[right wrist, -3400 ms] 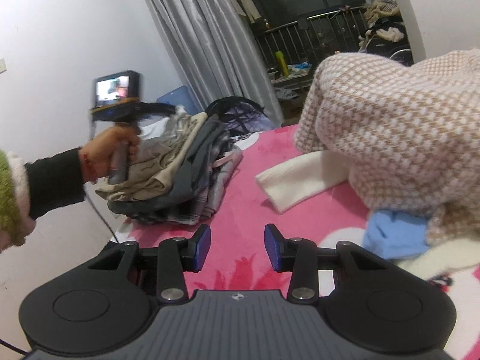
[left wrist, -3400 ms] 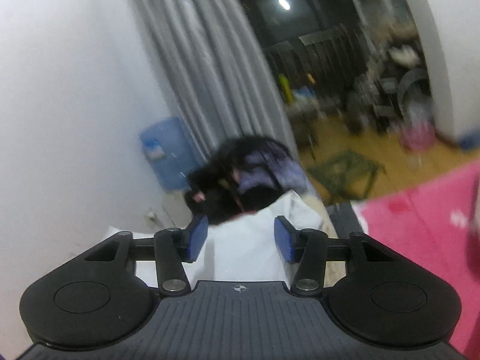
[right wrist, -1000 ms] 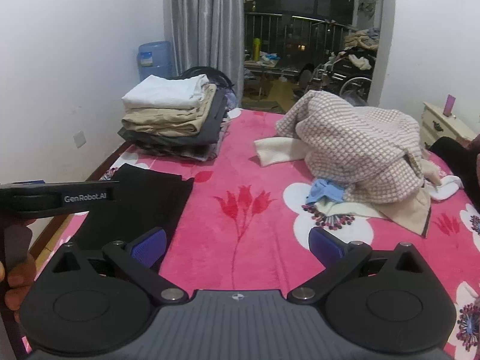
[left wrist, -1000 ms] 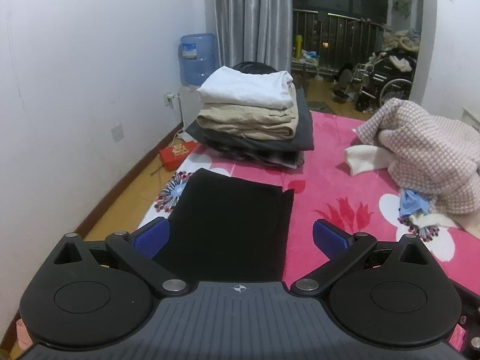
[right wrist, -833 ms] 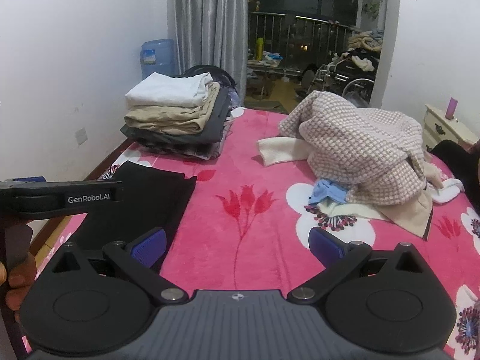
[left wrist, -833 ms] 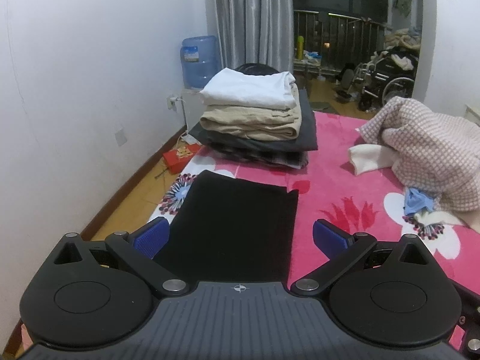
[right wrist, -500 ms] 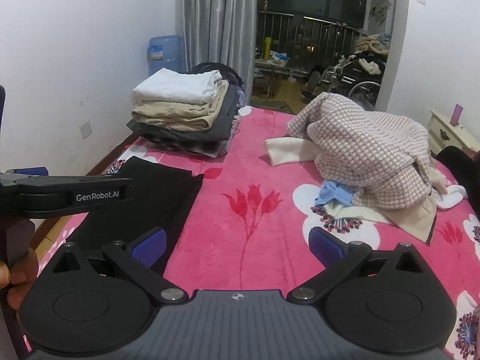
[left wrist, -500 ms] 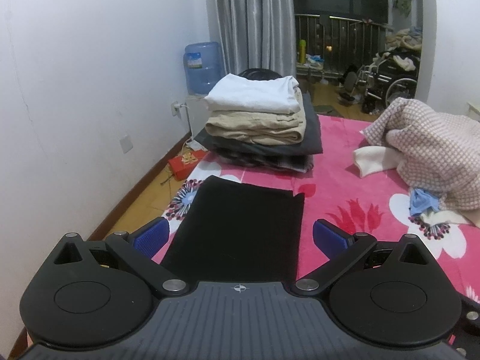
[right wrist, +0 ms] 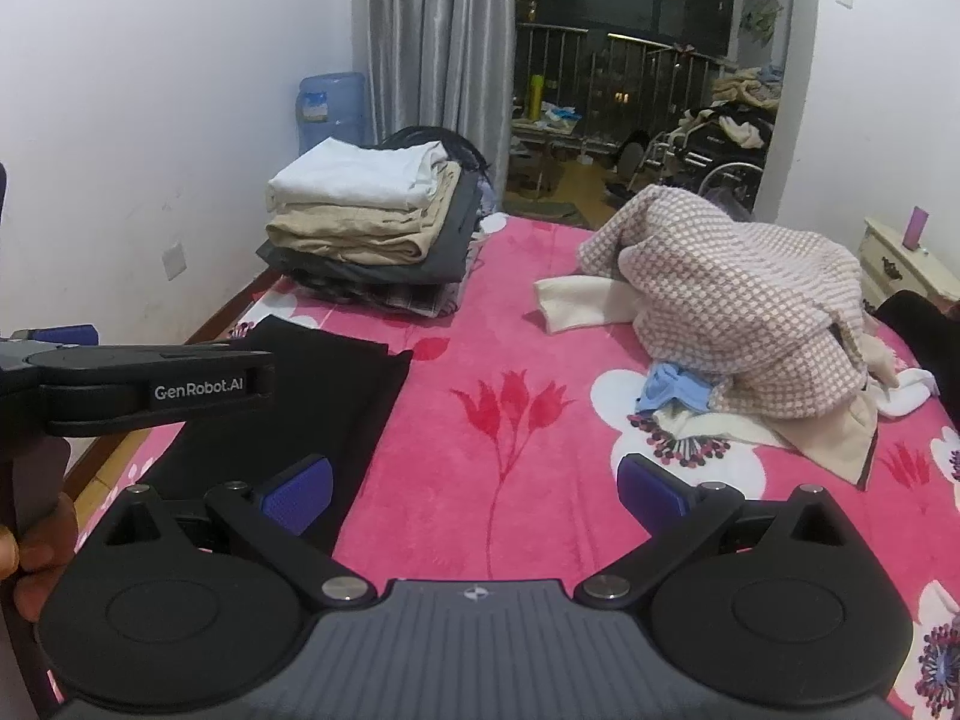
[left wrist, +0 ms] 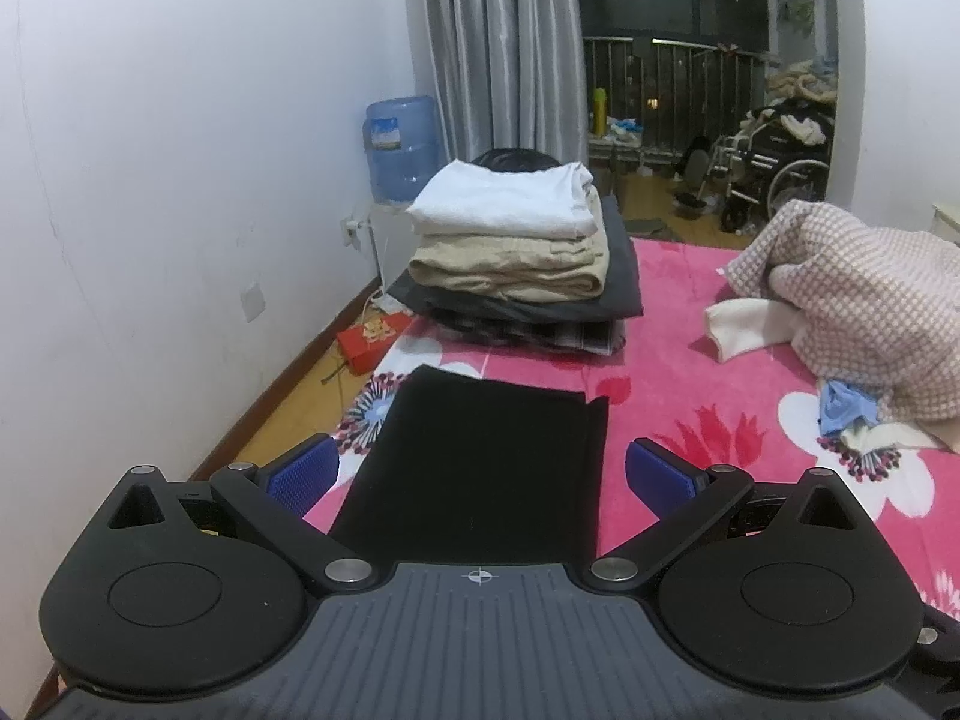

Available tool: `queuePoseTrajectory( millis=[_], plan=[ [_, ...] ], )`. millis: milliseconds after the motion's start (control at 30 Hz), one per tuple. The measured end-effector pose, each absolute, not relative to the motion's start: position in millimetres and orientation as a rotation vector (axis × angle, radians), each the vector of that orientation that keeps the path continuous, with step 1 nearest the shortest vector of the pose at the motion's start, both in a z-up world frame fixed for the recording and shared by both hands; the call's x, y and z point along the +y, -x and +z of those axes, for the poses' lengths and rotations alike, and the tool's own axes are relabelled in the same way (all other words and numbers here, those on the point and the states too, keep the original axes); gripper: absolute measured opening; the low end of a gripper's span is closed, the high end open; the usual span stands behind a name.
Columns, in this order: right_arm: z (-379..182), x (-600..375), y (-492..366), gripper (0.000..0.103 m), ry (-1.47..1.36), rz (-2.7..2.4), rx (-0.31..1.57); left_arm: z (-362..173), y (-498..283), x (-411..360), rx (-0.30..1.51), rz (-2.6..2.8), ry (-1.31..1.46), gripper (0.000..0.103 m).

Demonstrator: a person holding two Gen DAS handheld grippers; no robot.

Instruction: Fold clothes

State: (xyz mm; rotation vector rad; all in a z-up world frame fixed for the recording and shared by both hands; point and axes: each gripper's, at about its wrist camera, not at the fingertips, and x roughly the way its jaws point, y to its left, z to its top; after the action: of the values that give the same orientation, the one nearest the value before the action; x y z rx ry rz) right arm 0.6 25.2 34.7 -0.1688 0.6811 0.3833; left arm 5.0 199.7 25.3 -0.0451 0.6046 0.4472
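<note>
A flat black garment [left wrist: 480,462] [right wrist: 282,420] lies on the near left of the pink flowered bed [left wrist: 690,420] [right wrist: 510,408]. Behind it stands a stack of folded clothes [left wrist: 516,252] [right wrist: 372,228], white on top, beige, then dark grey. A loose heap with a checked knit piece [left wrist: 858,300] [right wrist: 738,306] and a small blue item [right wrist: 672,390] sits on the right. My left gripper [left wrist: 480,474] hovers open over the black garment's near end. My right gripper [right wrist: 474,492] is open above bare blanket, beside the garment's right edge. Both hold nothing.
The left gripper's body [right wrist: 144,384] and the hand holding it [right wrist: 30,552] cross the right wrist view's left side. A white wall, a blue water bottle [left wrist: 399,147] and a red box [left wrist: 372,339] on the floor lie left of the bed. A nightstand [right wrist: 906,264] stands right.
Since 3.4 s ago both grippers have drawn back from the stack and opened wide. Over the last second both views rise and shift slightly; the clothes have not moved.
</note>
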Motion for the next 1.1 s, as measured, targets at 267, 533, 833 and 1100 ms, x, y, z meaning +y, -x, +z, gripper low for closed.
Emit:
queuePoseTrajectory(
  millis=[267,533,833,1100],
  plan=[
    [39,17,-1,0.103,0.14,0.362,0.669,30,-9,194,0.592,0.434,0.059,0.103],
    [37,17,1,0.103,0.153,0.358,0.671,29,-9,191,0.606,0.425,0.069,0.103],
    [33,10,9,0.103,0.177,0.324,0.678,23,3,190,0.638,0.439,0.101,0.103],
    [29,6,16,0.103,0.167,0.318,0.694,14,11,184,0.674,0.437,0.108,0.103]
  ],
)
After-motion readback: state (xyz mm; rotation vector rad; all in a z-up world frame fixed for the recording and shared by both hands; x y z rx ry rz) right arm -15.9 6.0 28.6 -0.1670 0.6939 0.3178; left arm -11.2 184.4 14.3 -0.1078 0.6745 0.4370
